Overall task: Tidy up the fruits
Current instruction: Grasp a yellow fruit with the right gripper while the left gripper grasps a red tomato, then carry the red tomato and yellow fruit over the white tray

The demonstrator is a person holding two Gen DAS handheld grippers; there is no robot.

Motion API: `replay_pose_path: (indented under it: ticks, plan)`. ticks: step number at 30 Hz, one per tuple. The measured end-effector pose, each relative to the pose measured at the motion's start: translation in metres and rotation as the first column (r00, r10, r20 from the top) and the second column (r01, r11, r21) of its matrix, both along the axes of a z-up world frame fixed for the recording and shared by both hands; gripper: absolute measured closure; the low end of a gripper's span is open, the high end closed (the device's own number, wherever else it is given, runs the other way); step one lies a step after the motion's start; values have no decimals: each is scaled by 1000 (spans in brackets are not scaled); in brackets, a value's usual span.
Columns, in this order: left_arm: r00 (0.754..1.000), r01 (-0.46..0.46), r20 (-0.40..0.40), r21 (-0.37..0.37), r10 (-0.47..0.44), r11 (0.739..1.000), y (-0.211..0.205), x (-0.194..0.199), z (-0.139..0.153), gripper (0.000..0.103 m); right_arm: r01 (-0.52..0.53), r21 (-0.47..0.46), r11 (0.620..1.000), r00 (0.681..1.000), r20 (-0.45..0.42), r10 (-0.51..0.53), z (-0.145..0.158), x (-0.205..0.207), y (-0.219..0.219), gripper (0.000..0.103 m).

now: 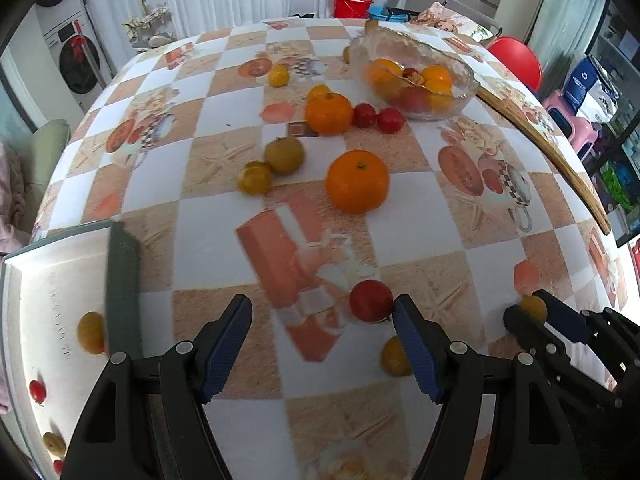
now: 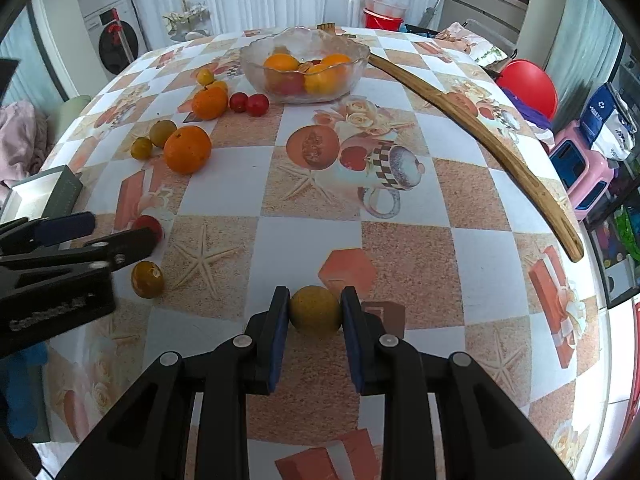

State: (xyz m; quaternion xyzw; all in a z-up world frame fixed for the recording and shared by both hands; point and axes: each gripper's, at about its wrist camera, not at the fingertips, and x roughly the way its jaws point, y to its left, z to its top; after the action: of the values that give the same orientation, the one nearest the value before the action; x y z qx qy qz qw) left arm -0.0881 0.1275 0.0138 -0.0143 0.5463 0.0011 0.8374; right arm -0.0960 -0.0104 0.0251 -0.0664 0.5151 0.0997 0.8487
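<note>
My right gripper (image 2: 315,305) is shut on a small yellow fruit (image 2: 316,309) just above the tablecloth; the left wrist view shows that fruit (image 1: 534,308) between its fingers at far right. My left gripper (image 1: 322,312) is open, low over the cloth. A red tomato (image 1: 370,300) lies just inside its right fingertip, and a yellow fruit (image 1: 394,356) sits half hidden behind that finger. Two oranges (image 1: 357,181) (image 1: 329,113), two more red tomatoes (image 1: 364,115) and several yellow-green fruits (image 1: 284,155) lie loose further back. A white box (image 1: 48,280) at left holds small yellow and red fruits.
A glass bowl (image 1: 400,46) with oranges and tomatoes stands at the back of the table. A long curved wooden stick (image 2: 480,132) runs along the table's right side. A red chair (image 2: 528,80) and a pink stool (image 2: 588,176) stand beyond the right edge.
</note>
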Motion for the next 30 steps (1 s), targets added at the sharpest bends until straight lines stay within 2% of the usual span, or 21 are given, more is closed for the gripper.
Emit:
replay_pose_path:
  ticks: [7, 9, 11, 12, 14, 22, 30]
  plan:
    - [1000, -25, -5, 32, 25, 999, -10, 8, -7, 30, -7, 12, 1000, 1000, -8, 7, 0, 1, -2, 75]
    - [1000, -26, 0, 25, 26, 999, -12, 8, -6, 35, -7, 19, 1000, 1000, -12, 7, 1, 1, -3, 75]
    - [1000, -10, 6, 27, 10, 1000, -16, 6, -4, 54, -8, 27, 1000, 1000, -17, 9, 0, 3, -4, 75]
    - [1000, 2, 8, 26, -2, 1000, -19, 6, -3, 60, -9, 31, 999, 1000, -20, 9, 1, 3, -5, 75]
    - [1000, 25, 4, 20, -25, 999, -23, 5, -2, 80, -10, 42, 999, 1000, -28, 12, 1, 4, -6, 75]
    - [999, -39, -8, -65, 38, 997, -9, -14, 12, 80, 21, 129, 991, 996, -90, -10, 6, 8, -24, 75]
    - [996, -91, 4, -63, 91, 994, 6, -41, 47, 80, -21, 162, 987, 989, -139, 44, 29, 7, -34, 75]
